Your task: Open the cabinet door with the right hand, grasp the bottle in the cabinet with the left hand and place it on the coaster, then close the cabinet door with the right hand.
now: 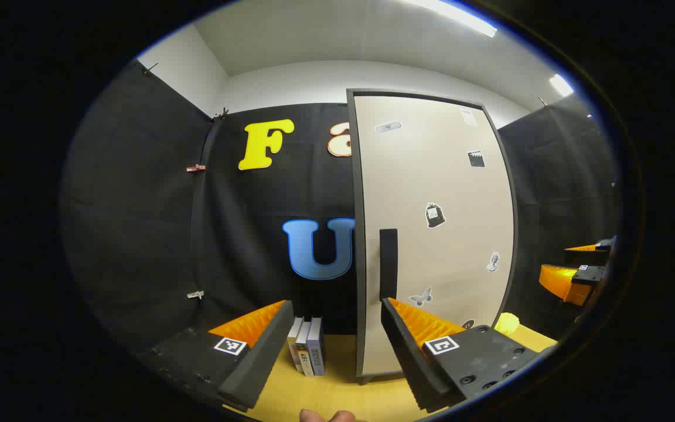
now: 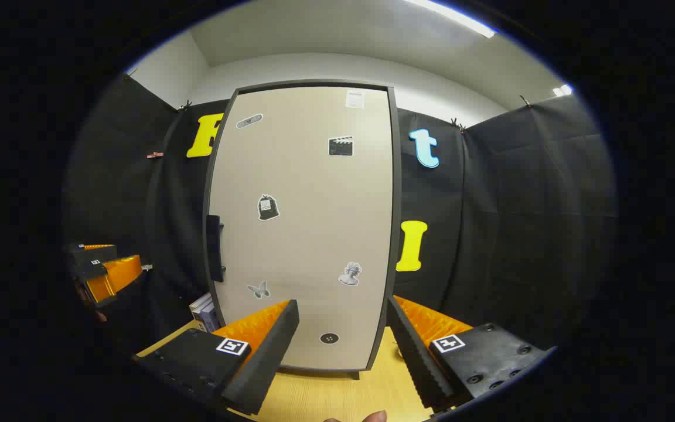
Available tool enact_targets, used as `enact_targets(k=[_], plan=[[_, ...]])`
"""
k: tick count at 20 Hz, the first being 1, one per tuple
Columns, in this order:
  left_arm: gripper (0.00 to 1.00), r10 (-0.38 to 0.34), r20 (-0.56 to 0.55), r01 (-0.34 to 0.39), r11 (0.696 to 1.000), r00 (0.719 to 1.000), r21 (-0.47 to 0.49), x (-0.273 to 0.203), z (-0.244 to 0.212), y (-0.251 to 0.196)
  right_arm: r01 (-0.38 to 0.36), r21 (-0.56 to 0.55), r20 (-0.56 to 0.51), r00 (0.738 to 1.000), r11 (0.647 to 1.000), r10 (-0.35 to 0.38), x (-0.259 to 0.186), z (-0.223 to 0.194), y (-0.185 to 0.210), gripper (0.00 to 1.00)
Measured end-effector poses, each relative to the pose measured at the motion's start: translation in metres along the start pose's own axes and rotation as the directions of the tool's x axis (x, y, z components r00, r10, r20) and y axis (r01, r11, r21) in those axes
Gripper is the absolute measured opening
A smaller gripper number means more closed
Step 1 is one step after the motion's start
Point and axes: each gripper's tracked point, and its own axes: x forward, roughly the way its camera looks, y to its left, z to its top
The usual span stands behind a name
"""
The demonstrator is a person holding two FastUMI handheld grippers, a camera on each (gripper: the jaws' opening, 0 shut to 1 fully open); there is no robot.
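I am holding the left gripper (image 1: pixel 334 346) with its fingers spread wide and nothing between them, and it is hovering over the yellow wooden table (image 1: pixel 343 390) in front of the cabinet. Its camera is looking at the cabinet door (image 1: pixel 431 234), which is standing closed, with the dark vertical handle (image 1: pixel 388 264) near the door's left edge. A few books (image 1: pixel 307 354) are standing upright just left of the cabinet, and something yellow (image 1: pixel 506 322) is peeking out beside the cabinet's right side; I cannot tell what it is. I am keeping the right gripper (image 2: pixel 343 346) wide open too, empty, facing the same door (image 2: pixel 308 234) square on, well apart from the handle (image 2: pixel 214 248). The bottle is sitting behind the closed door, so I cannot see it. The other gripper is showing at the left edge of the right gripper view.
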Motion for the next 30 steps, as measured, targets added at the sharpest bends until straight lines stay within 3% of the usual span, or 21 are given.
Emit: enact_targets(k=[20,24,30], plan=[[0.95,-0.021,0.007,0.021,1.000,1.000,0.012,-0.003,-0.002,0.001,0.034,-0.009,0.006,0.999,0.999,-0.034,-0.008,0.004,0.002,0.97],[0.95,-0.015,-0.002,0.015,1.000,1.000,-0.007,-0.003,-0.006,0.011,-0.004,0.001,0.018,1.000,1.000,0.004,0.000,0.013,0.025,0.97],[0.95,0.027,-0.015,-0.027,1.000,1.000,-0.004,-0.008,-0.012,0.044,-0.105,0.039,0.041,0.994,0.994,0.103,0.032,0.029,0.098,0.97]])
